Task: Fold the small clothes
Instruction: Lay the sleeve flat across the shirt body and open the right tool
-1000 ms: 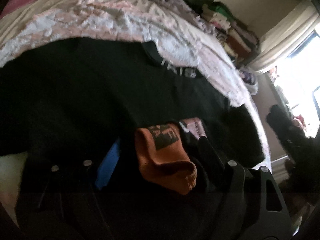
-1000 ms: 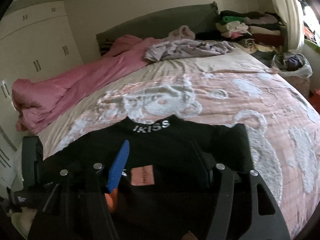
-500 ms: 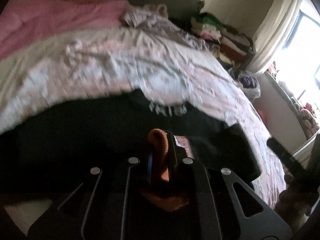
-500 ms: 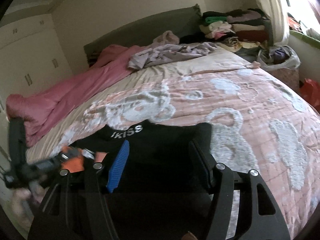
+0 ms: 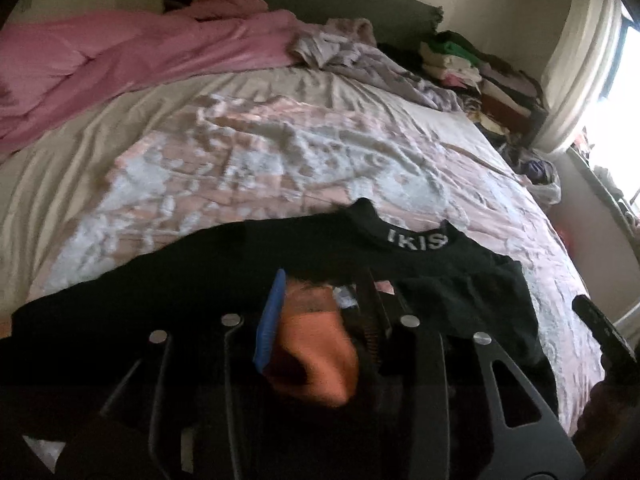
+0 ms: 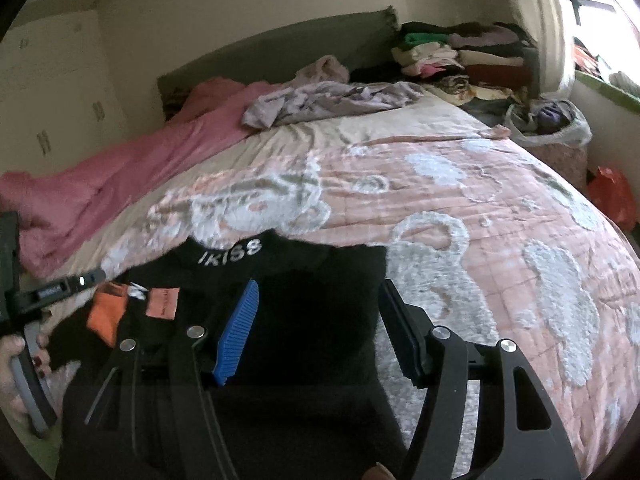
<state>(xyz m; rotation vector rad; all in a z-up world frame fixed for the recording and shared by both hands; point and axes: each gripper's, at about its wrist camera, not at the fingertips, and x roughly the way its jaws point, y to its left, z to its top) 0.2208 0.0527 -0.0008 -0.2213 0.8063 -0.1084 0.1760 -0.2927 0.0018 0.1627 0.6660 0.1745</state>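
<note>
A black top (image 5: 460, 292) with white "IKISS" lettering on its collar (image 6: 232, 254) lies spread on the near part of the bed. An orange sock (image 5: 316, 352) with a black print fills the gap between the jaws of my left gripper (image 5: 322, 280), which are opening; it touches the blue pad (image 5: 270, 320) and hangs toward the camera. In the right wrist view the sock (image 6: 106, 314) hangs under the left gripper (image 6: 90, 278), beside an orange label (image 6: 162, 303). My right gripper (image 6: 318, 292) hovers open over the top's right half, with nothing gripped.
A pink and white quilt (image 6: 460, 200) covers the bed. A pink blanket (image 5: 120, 60) and a crumpled lilac garment (image 6: 328, 100) lie near the headboard. Folded clothes (image 6: 460, 52) are stacked at the far right corner. A hand (image 6: 16, 360) holds the left gripper's handle.
The left gripper closed on the orange sock and lifted it off the black top, then its jaws widened somewhat. The right gripper slid right across the top and stayed open.
</note>
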